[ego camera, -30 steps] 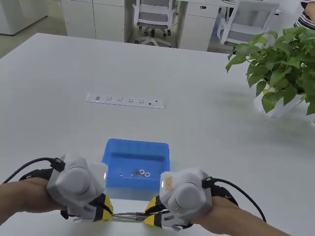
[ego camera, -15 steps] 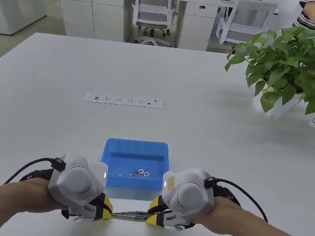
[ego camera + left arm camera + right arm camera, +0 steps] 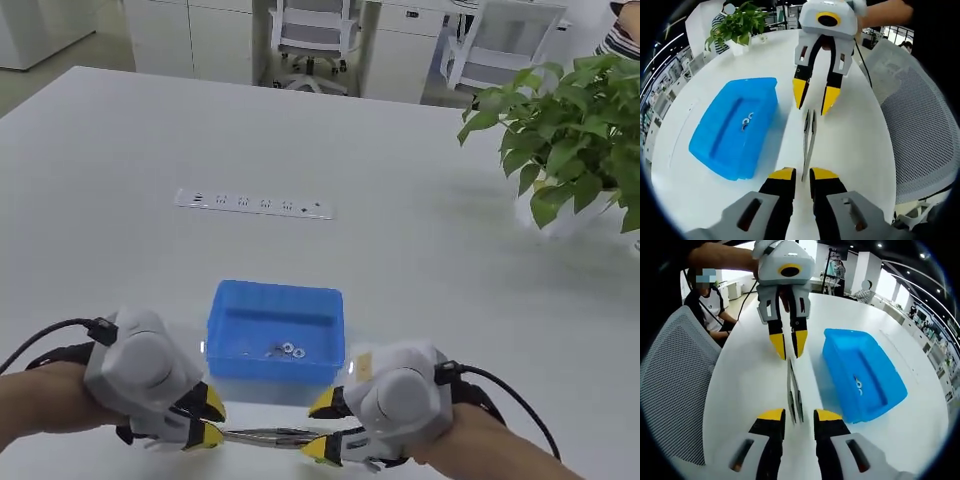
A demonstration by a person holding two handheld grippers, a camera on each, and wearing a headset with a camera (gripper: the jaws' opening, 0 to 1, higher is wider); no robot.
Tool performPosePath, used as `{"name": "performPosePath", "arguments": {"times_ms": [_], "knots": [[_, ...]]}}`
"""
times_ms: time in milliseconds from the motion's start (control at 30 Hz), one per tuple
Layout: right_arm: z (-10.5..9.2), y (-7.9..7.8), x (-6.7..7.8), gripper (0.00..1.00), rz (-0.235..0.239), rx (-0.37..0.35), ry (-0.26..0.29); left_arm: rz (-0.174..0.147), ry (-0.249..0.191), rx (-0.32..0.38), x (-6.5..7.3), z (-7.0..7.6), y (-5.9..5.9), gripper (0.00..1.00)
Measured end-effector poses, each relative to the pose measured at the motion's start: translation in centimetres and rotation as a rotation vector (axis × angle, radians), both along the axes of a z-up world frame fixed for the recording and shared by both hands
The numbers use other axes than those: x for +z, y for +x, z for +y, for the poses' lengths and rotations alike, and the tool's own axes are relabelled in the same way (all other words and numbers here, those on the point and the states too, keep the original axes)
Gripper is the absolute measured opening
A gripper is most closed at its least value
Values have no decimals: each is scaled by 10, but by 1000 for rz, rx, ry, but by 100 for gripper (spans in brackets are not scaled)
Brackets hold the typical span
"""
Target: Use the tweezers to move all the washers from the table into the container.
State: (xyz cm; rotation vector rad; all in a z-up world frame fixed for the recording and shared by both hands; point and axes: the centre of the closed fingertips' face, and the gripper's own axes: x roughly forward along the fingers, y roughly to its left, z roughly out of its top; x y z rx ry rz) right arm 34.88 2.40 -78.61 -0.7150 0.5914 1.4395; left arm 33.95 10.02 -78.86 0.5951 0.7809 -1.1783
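The left gripper [image 3: 208, 418] and right gripper [image 3: 326, 425] face each other, fingers spread open, with the tweezers [image 3: 268, 437] lying on the table [image 3: 400, 250] between them. The washers [image 3: 288, 350] sit inside the blue container [image 3: 275, 298] just beyond.

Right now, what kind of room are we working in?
Probably an office or meeting room: a big white table with a power strip on it, swivel chairs beyond it, and a potted plant.

left gripper [image 3: 208, 418] and right gripper [image 3: 320, 427] have rounded pale grey bodies, yellow-tipped black fingers [image 3: 781, 186] and black cables [image 3: 505, 390].
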Motion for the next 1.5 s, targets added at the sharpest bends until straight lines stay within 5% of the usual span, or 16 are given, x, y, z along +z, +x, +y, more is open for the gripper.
{"name": "performPosePath", "arguments": {"times_ms": [333, 533, 700, 800, 933, 1367, 1500], "knots": [[-13, 18, 35, 36, -26, -171, 106, -8, -132, 142, 29, 8, 0, 29], [-24, 29, 53, 49, -40, -274, 154, -48, -235, 267, 53, 13, 2, 38], [-33, 30, 66, 58, -44, -328, 191, -82, -259, 323, 65, 19, -2, 52], [-39, 31, 73, 64, -53, -375, 203, -91, -299, 414, 77, 22, -1, 62], [-44, 27, 84, 74, -37, -434, 251, -144, -351, 483, 94, 22, 1, 73], [-55, 11, 103, 100, -17, -504, 371, -196, -402, 527, 118, 24, -12, 97], [-54, 7, 105, 100, -18, -489, 394, -170, -426, 533, 116, 23, -16, 99]]}}
